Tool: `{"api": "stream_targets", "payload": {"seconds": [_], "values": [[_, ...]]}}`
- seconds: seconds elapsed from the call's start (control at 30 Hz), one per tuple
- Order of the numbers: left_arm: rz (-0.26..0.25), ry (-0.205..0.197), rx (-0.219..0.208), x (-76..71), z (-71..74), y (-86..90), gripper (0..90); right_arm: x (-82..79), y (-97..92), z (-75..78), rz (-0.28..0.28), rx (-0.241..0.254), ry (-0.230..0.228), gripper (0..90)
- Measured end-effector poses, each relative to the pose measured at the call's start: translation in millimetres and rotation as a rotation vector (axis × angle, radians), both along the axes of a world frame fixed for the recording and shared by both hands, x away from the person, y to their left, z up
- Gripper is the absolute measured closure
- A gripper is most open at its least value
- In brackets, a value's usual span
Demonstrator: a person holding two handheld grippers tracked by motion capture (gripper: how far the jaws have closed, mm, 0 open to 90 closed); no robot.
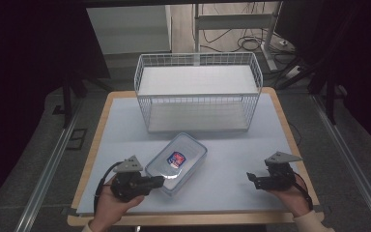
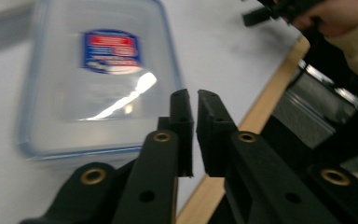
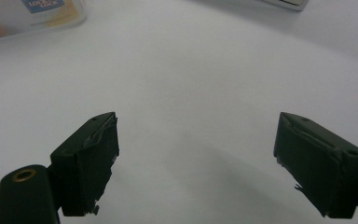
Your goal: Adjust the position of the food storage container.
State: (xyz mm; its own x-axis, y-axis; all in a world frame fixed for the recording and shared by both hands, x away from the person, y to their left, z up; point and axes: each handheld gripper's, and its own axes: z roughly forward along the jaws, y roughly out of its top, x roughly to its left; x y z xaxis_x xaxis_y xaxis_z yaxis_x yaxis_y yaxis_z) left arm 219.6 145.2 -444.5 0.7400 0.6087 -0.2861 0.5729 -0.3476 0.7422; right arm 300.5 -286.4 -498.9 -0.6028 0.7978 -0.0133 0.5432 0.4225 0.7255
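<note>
My left gripper (image 1: 160, 181), jaws nearly closed on nothing, sits beside the food container (image 1: 177, 163) lying before the wire basket (image 1: 197, 92), apparently nothing moved yet, while my right gripper (image 1: 251, 178) waits wide open.

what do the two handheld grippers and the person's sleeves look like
Both the left gripper and the right gripper are black, boxy bodies, each topped by a grey three-cornered plate. A black cable loops from each. In the gripper views their jaws are black blocks on arms with brass-coloured rivets; the right pads look frayed at the edges. The right hand has a cream sleeve cuff.
</note>
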Motion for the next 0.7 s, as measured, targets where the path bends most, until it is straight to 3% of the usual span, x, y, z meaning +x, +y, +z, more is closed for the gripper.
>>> {"api": "stream_targets", "payload": {"seconds": [0.13,0.23,0.33,0.57,0.7], "values": [[-0.037,0.024,0.024,-2.1,-7.5,-19.1,88.0,0.0,-0.2,-0.3,-0.001,0.000,0.001,13.8],[-0.056,0.027,0.076,-4.8,-14.4,-33.9,88.6,0.0,0.1,-0.3,0.002,-0.003,0.000,13.8],[-0.071,0.038,0.100,-6.2,-21.2,-44.4,89.0,-0.2,0.5,-0.8,0.002,-0.005,0.002,13.8],[-0.079,0.045,0.183,-8.1,-38.2,-60.7,89.2,-0.6,1.5,-1.8,0.011,-0.006,0.001,13.8],[-0.064,0.041,0.197,-6.8,-41.9,-61.0,88.9,-0.2,2.0,-3.0,0.011,-0.012,0.004,13.8]]}}
